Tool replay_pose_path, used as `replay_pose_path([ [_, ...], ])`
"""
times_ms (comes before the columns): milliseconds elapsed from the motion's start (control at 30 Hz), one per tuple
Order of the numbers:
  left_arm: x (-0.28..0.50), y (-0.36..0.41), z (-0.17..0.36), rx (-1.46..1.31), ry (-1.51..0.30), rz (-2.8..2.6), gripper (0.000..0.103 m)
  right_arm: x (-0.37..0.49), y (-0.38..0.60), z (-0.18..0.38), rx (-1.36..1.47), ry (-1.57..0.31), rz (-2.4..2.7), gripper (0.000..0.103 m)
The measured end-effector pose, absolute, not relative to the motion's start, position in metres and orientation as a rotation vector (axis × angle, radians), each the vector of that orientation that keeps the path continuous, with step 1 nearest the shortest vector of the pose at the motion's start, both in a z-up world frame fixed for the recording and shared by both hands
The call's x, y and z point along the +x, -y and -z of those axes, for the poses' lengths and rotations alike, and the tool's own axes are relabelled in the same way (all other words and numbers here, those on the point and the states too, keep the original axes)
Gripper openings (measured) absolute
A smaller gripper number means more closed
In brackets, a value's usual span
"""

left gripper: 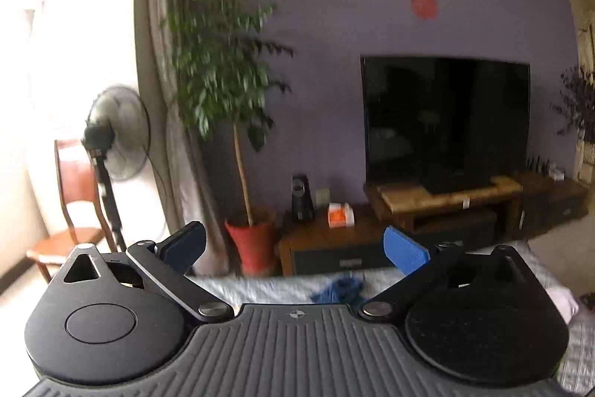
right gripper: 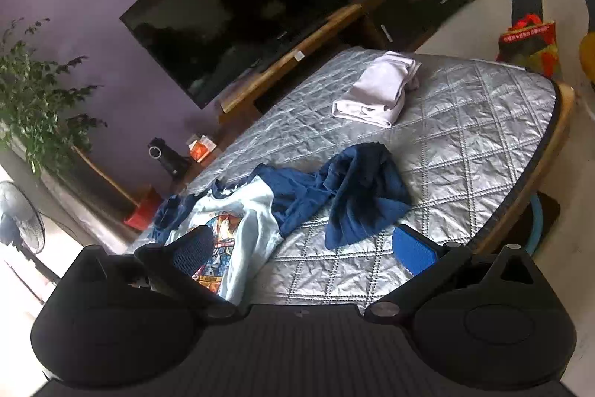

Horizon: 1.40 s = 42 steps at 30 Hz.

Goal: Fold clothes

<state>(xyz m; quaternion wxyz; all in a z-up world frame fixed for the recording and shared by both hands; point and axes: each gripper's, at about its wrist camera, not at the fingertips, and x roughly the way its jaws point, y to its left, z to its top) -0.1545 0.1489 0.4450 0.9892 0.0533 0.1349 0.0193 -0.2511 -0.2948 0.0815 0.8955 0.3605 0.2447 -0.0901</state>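
Left gripper held apart and empty above the bench edge, right gripper likewise spread with nothing gripped, rumpled blue shirt lain at 12 o'clock before it, folded white garment set beyond at 1 o'clock

Both grippers are hanging in the air with their jaws spread wide and nothing between the blue pads. The left gripper is being held level and high, pointing out past the far edge of the quilted table, its fingers well clear of the surface. The right gripper is tilting downward over the near part of that same table, hovering above it without touching, its left pad sitting closer to the table's left side and its right pad nearer the rounded right edge.
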Motion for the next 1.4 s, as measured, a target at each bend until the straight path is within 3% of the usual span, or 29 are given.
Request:
replay_pose_path([
  [300, -0.163, -0.152, -0.498, 0.122, -0.241, -0.025, 0.103, -0.235, 0.311, -0.096, 0.725, -0.581, 0.198, 0.103],
  [767, -0.165, -0.149, -0.539, 0.328, -0.215, -0.102, 0.103, -0.213, 0.414, -0.351, 0.641, -0.286, 0.136, 0.103],
  [933, -0.16, -0.15, -0.538, 0.368, -0.261, -0.109, 0.103, -0.22, 0.414, -0.418, 0.446, -0.259, 0.172, 0.103],
  [1100, -0.155, -0.164, -0.519, 0.334, -0.356, -0.09, 0.103, -0.227, 0.415, -0.441, 0.355, -0.241, 0.218, 0.103],
  [1400, -0.138, -0.177, -0.447, 0.345, -0.525, -0.12, 0.103, -0.229, 0.413, -0.429, 0.272, -0.314, 0.28, 0.103],
])
